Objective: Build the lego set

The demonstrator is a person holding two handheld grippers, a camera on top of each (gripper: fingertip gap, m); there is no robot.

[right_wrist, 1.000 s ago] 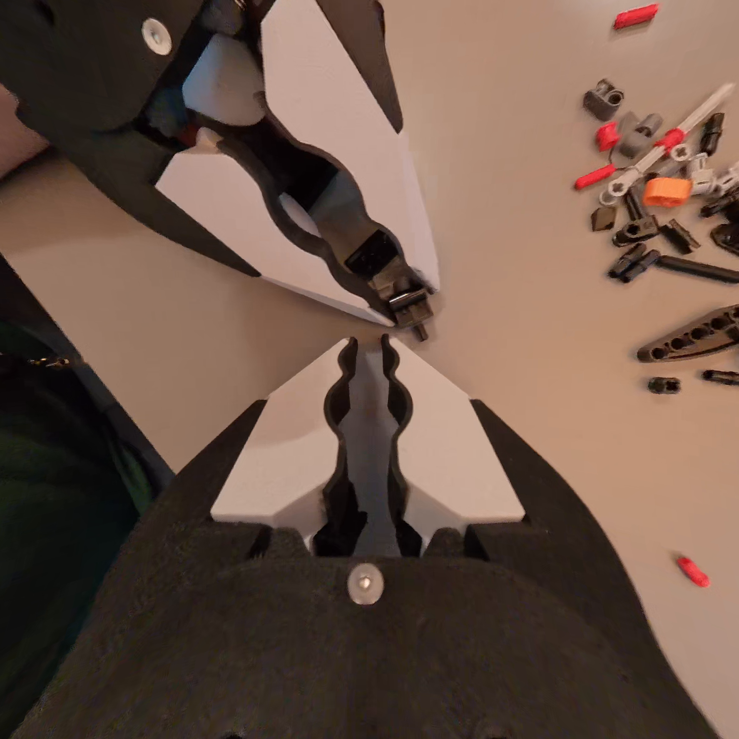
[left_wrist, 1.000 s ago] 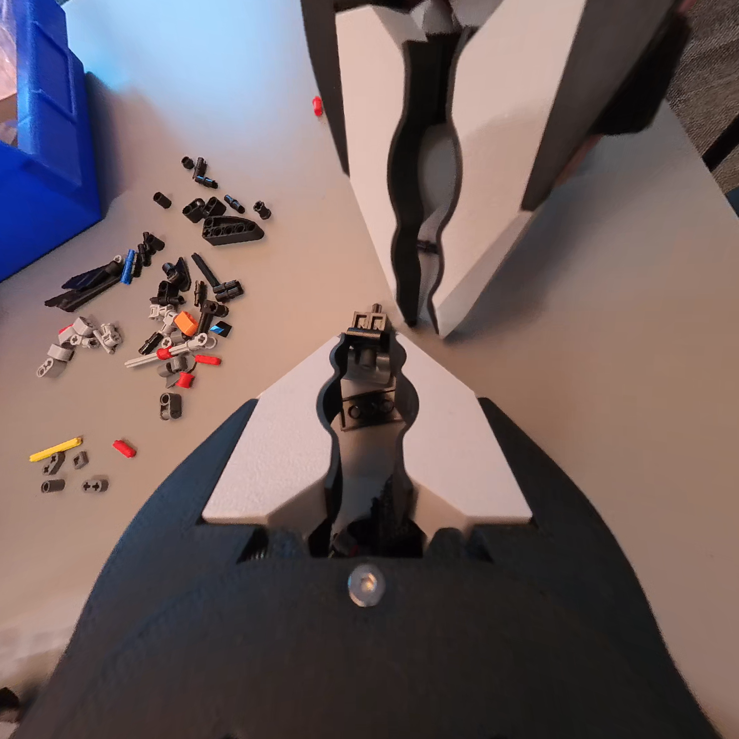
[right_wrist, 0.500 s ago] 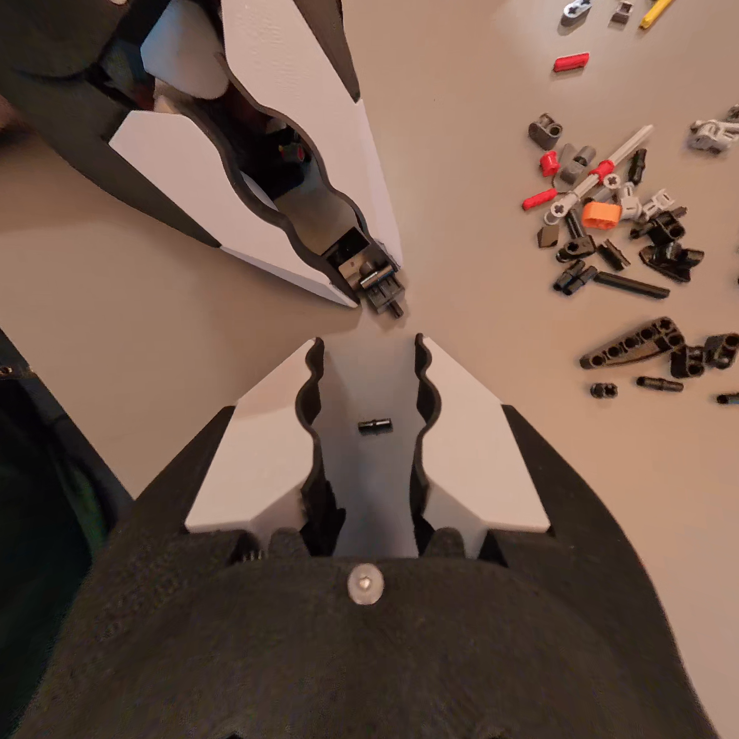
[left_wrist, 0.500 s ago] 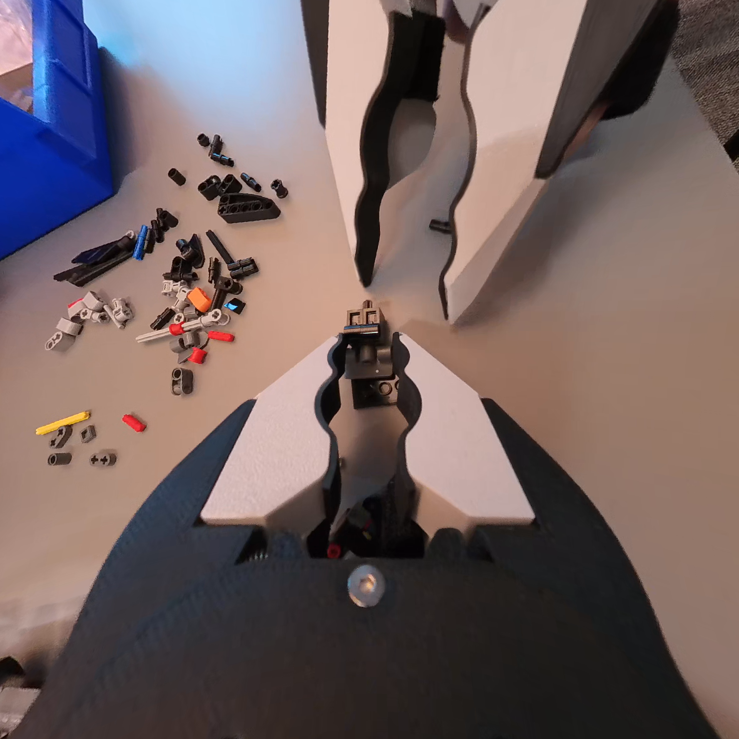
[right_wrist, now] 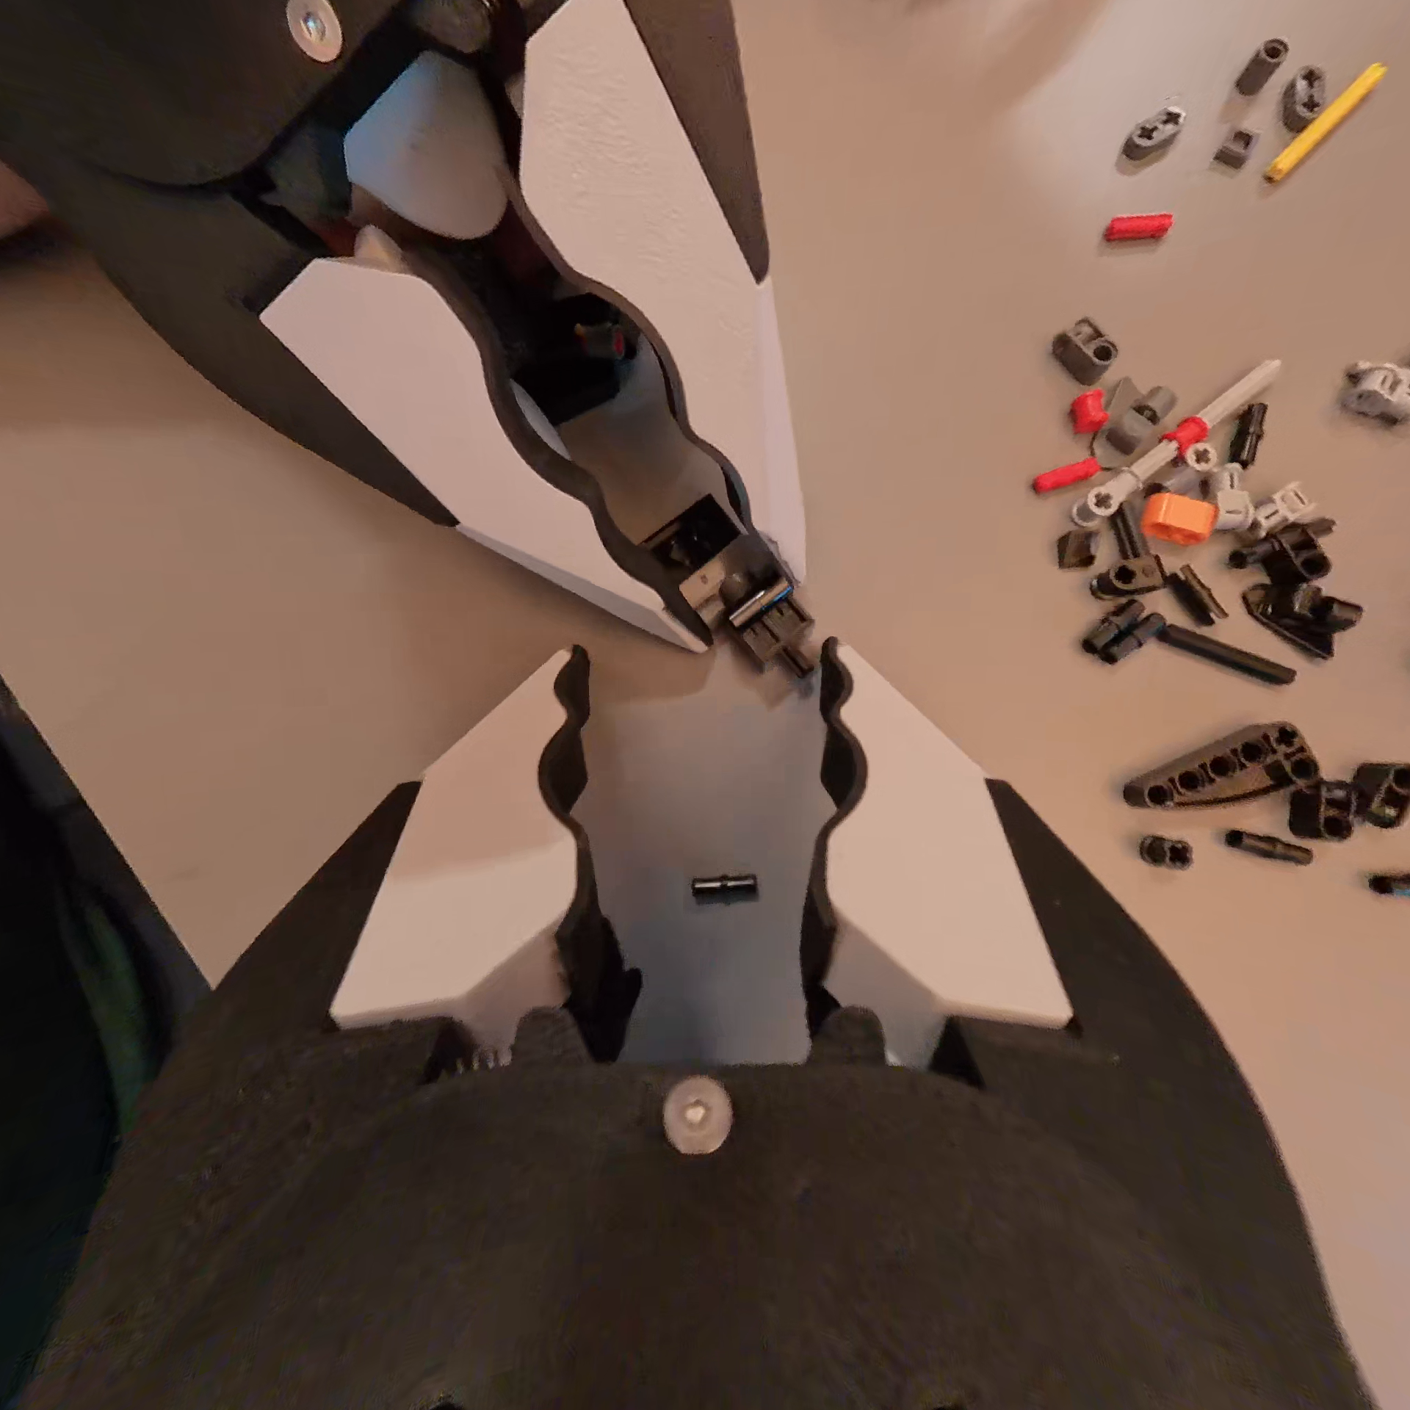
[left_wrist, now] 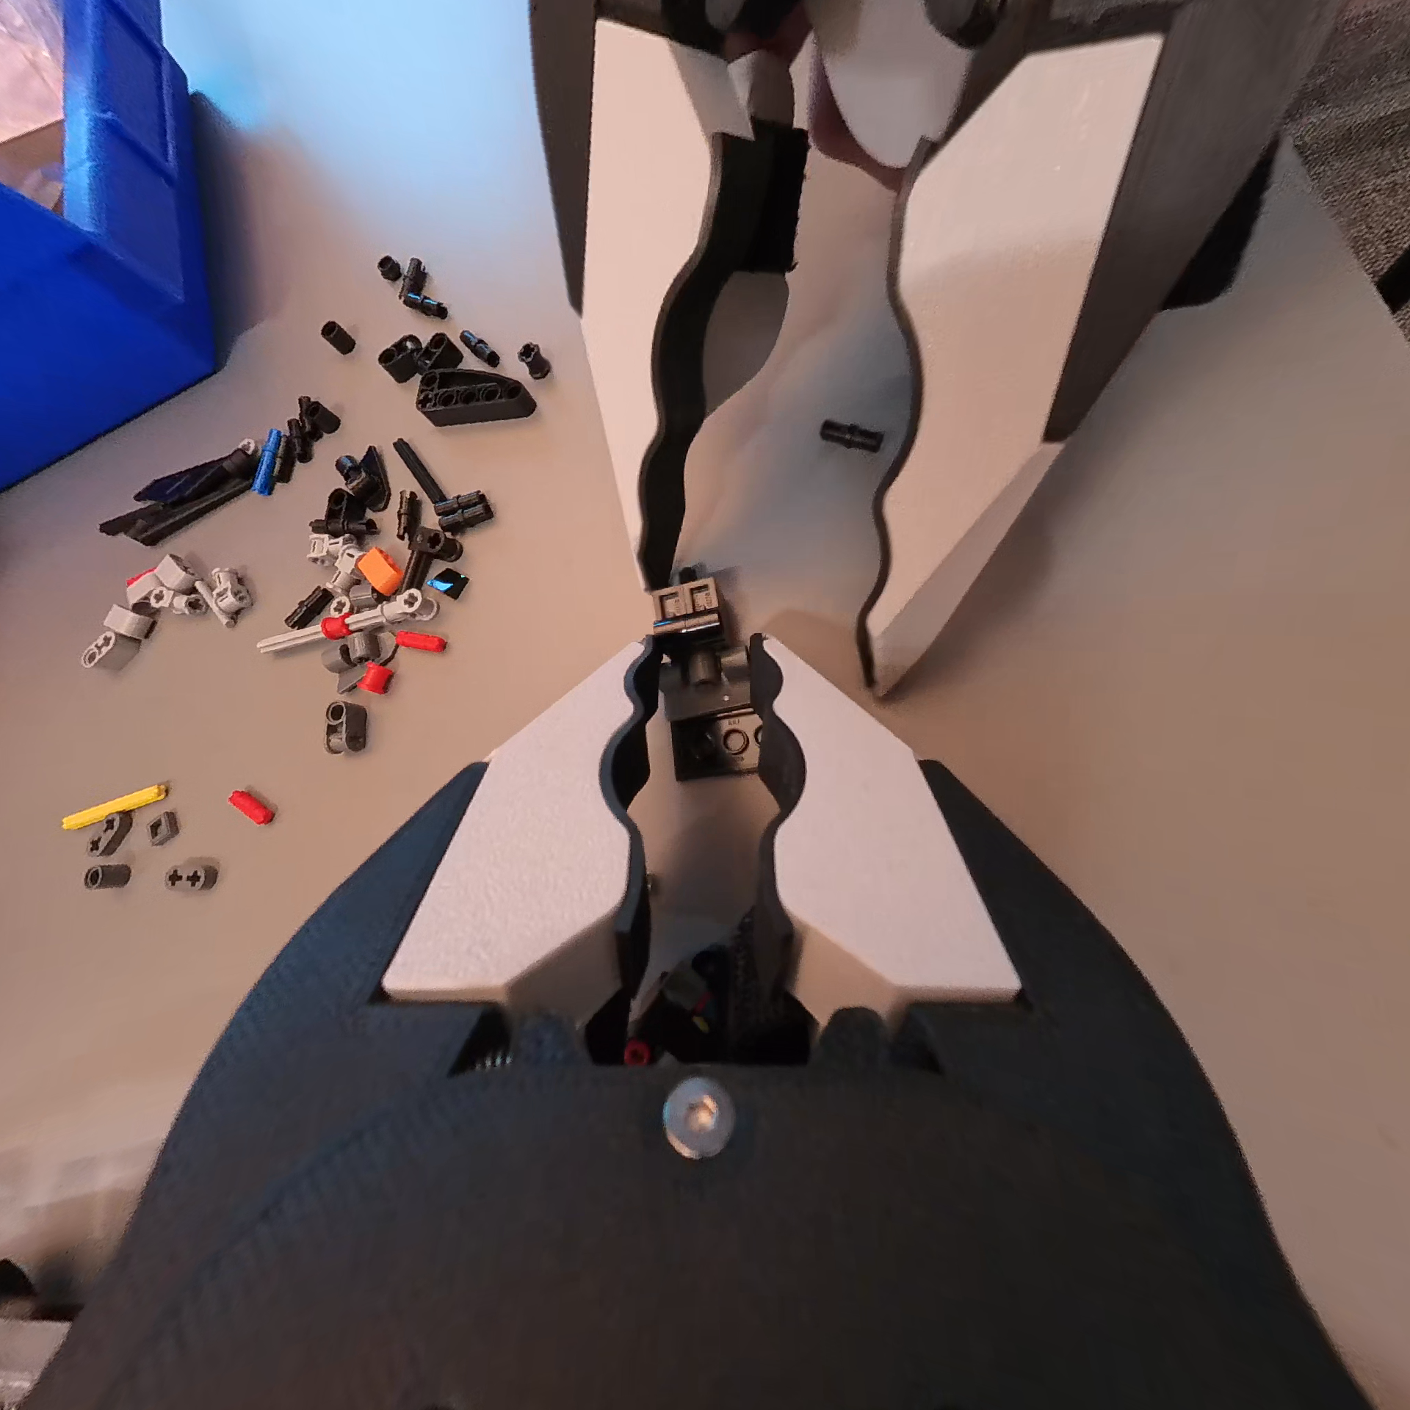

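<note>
Beige tabletop [left_wrist: 1144, 839] is bearing a scatter of loose plastic pieces [left_wrist: 343, 580]. Left gripper [left_wrist: 702, 656] is clamping a small dark grey and black lego assembly [left_wrist: 698, 633]. Right gripper [right_wrist: 702, 656] is hanging wide open, empty, straddling a short black connector pin [right_wrist: 723, 886]. Likely best: lower squarely, closing on the pin's middle.

The left gripper's [left_wrist: 702, 648] fingers hid the sides of the dark assembly [left_wrist: 698, 648] they clamped; how its parts joined was unclear. The blue bin [left_wrist: 99, 252] was cut off by the left wrist view's top and left edges. In the right wrist view, black pieces [right_wrist: 1385, 793] ran off the right edge, and the top-right parts [right_wrist: 1259, 107] were blurred.
</note>
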